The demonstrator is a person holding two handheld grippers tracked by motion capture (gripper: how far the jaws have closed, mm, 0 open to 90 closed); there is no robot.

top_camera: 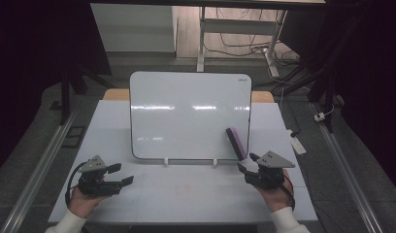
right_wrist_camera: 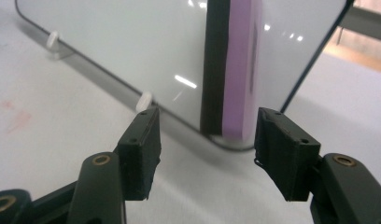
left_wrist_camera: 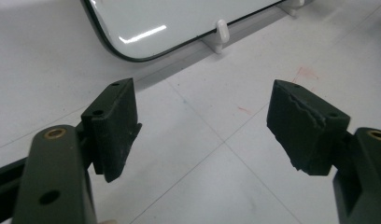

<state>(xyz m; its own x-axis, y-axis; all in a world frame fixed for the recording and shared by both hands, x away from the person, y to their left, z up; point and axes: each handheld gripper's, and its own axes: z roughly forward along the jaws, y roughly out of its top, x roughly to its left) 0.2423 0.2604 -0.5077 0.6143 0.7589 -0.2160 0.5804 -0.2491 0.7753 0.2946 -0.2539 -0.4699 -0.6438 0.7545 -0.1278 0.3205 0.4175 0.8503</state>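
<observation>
Now, the white tabletop (top_camera: 186, 194) carries a glossy whiteboard (top_camera: 186, 114) propped on small clips, and the purple-and-black eraser (top_camera: 236, 142) clings to its lower right corner. It looks light and stiff-backed, felt edge soft; best pinched across its flat sides. Right gripper (right_wrist_camera: 205, 149) fingers spread, nothing between them; left gripper (left_wrist_camera: 202, 126) likewise spread, empty.
</observation>
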